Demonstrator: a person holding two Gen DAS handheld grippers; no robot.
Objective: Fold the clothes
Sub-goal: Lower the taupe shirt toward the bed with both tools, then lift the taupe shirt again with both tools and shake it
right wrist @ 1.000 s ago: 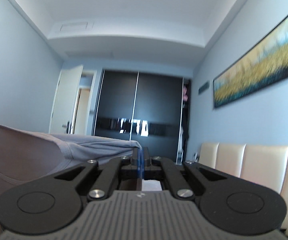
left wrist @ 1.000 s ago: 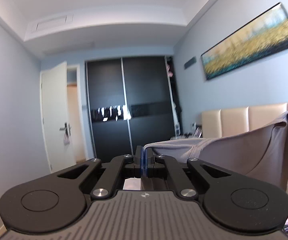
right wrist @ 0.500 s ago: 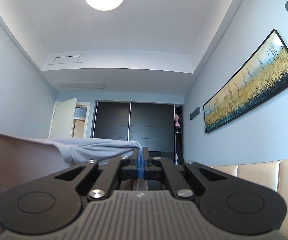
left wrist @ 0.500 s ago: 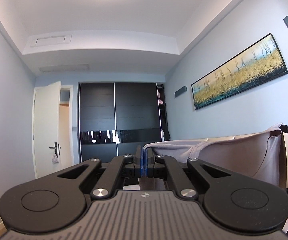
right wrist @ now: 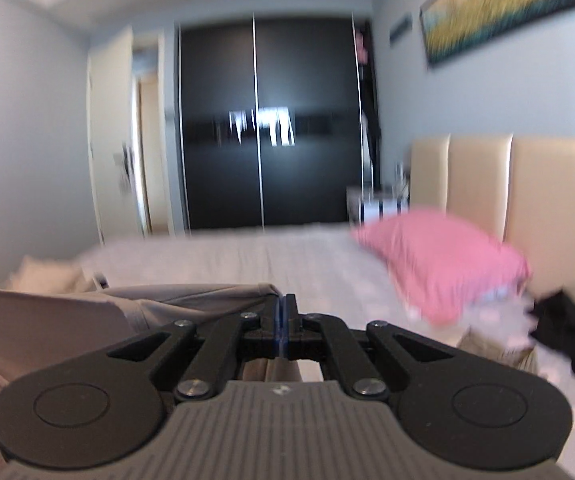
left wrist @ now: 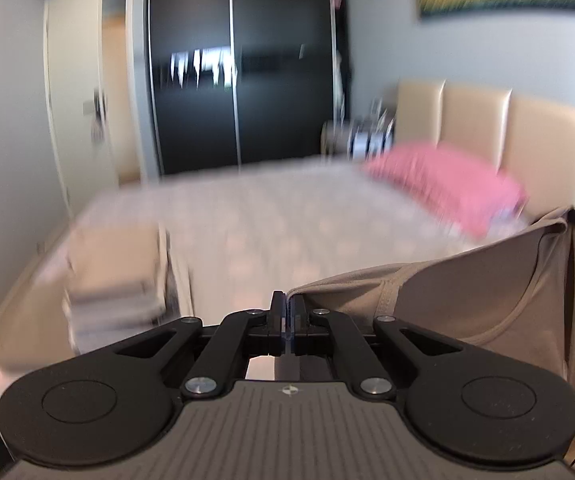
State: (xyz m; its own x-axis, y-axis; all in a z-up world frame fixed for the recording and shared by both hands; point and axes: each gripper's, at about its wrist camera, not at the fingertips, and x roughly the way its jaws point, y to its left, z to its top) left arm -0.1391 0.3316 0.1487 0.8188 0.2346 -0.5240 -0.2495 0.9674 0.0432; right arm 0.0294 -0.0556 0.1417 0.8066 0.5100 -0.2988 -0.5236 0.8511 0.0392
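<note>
Taupe garment (left wrist: 467, 296) was stretched above the bed (left wrist: 287, 224) between both tools. Left tool (left wrist: 287, 312) and right tool (right wrist: 283, 312) were each clamped tight on a garment corner. Pink pillow (right wrist: 439, 264) lay by the headboard.

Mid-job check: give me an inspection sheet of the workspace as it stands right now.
Surface: bed, pale sheet, blurred.
Job's things: taupe garment stretched between both grippers; folded stack on the bed's left side.
Clutter: pink pillow and black item near the headboard.
Grippers: left hand-held gripper shut on the garment's edge; right hand-held gripper likewise.
Cables: nothing seen.
Surroundings: dark wardrobe, door, wall painting.
</note>
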